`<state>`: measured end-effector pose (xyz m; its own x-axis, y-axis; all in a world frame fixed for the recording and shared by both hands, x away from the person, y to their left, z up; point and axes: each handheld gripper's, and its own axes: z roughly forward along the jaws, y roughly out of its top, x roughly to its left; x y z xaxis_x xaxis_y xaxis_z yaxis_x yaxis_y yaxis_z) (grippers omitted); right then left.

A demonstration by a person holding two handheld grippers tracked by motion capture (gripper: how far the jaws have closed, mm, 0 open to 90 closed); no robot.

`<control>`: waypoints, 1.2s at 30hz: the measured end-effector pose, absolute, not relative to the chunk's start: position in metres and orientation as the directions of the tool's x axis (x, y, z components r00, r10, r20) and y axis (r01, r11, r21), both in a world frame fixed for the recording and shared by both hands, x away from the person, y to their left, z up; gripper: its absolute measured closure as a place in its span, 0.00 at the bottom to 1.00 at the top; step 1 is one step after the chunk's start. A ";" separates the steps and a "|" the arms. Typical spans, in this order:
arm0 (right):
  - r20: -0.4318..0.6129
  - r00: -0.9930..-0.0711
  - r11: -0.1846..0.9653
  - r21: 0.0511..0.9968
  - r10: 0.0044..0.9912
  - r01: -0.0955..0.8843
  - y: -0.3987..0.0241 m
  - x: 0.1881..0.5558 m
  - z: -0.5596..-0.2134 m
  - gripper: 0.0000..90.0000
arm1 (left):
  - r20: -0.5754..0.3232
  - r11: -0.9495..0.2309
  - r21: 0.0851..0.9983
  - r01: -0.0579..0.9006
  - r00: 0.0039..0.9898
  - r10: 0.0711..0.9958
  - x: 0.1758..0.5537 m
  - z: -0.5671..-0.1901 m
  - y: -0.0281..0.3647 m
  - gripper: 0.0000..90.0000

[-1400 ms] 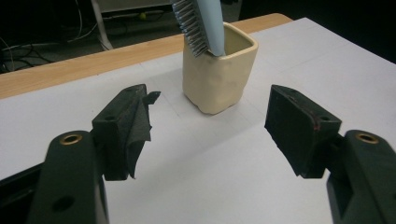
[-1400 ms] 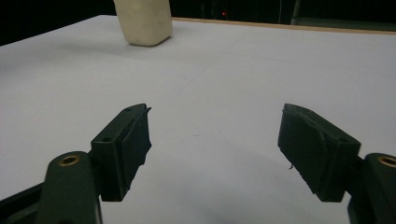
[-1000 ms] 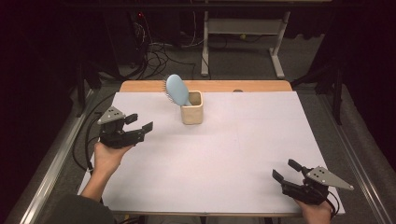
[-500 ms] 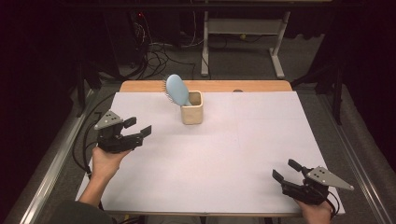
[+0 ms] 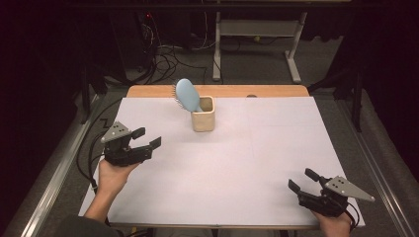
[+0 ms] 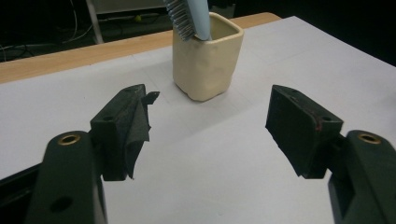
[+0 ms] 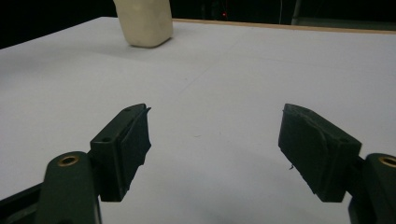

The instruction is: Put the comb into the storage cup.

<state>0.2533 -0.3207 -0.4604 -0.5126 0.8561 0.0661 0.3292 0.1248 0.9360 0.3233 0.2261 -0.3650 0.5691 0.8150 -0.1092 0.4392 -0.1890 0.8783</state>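
A table (image 5: pixel 276 91) with a light wooden top runs across the middle of the high view; its bare wood shows as a strip along the far edge, in the upper centre of the frame. A white sheet (image 5: pixel 237 163) covers nearly all the rest of the top, down to the near edge at the bottom of the frame. A cream square cup (image 5: pixel 203 114) stands upright on the sheet, in the upper centre, just inside the wooden strip, well apart from the sheet's side edges.

Dark room, grey floor (image 5: pixel 257 64), tangled cables (image 5: pixel 170 57), white table frame (image 5: pixel 257 34)
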 end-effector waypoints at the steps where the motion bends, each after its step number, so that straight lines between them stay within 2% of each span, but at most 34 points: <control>1: 0.066 -0.513 0.125 0.936 0.856 0.329 -0.321 0.253 -0.460 0.28 | -0.109 -0.190 0.879 0.438 0.570 0.814 0.323 -0.365 0.226 0.34; 36: 0.067 -0.513 0.126 0.935 0.856 0.332 -0.321 0.253 -0.460 0.28 | -0.112 -0.179 0.897 0.405 0.598 0.794 0.299 -0.377 0.228 0.34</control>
